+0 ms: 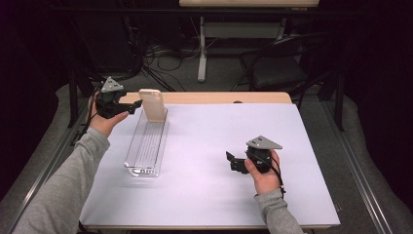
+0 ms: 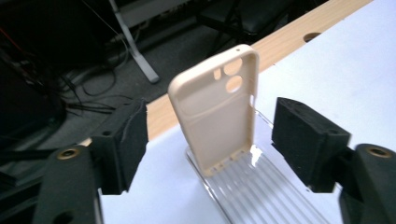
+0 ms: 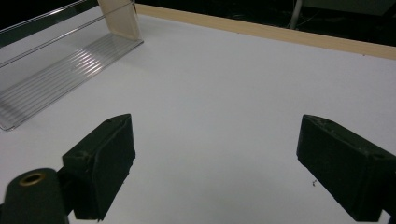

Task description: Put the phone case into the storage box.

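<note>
Your left tongs (image 2: 210, 140) stand spread, one jaw on each side of the case (image 2: 217, 116), and neither pad touches it, so nothing is pinched. The case stands upright and leans slightly at the far end of the tray (image 1: 146, 146), its foot on the ribbed floor and its camera holes at the top. The clear tray lies lengthwise on the left part of the table (image 1: 219, 195), with the rest of its floor bare. Your right tongs (image 3: 215, 163) are spread too, pinching nothing, low over bare table well to the right of the tray. By my reading, the case is already set in the tray and let go. What is left is to draw your left tongs back without tipping it.
</note>
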Demonstrator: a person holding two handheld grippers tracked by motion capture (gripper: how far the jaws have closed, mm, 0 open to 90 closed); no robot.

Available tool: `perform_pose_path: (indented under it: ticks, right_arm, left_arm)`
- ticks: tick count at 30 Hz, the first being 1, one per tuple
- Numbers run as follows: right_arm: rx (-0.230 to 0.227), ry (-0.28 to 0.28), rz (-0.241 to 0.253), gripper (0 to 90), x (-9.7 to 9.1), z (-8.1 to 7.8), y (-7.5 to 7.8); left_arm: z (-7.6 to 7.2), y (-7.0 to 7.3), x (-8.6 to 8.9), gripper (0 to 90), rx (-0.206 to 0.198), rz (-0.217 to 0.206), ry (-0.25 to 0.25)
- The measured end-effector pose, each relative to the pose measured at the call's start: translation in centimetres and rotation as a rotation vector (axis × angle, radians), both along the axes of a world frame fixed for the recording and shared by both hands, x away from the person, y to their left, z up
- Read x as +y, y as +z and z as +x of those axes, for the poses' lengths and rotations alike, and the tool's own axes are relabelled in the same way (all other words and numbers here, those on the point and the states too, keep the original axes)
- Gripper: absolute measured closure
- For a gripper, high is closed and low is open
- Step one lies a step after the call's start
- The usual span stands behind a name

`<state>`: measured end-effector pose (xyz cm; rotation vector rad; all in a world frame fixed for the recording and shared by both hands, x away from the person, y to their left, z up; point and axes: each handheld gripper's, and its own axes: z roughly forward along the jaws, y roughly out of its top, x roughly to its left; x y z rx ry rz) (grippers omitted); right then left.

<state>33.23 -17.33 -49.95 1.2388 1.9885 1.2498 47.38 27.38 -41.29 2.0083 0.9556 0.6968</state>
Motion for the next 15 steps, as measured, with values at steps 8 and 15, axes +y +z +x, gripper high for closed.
perform_pose_path:
  ticks: [8, 15]
  right_arm:
    - [-0.005, 0.004, -0.007, 10.9, 0.2, -0.1, 0.0]
    - [0.001, 0.017, -0.01, 9.4, 0.5, -0.1, 0.0]
  left_arm:
    - [-0.5, 0.5, 0.1, 24.1, 0.048, -0.084, -0.01]
    - [-1.2, 1.1, 0.0, 17.4, 0.061, -0.119, -0.047]
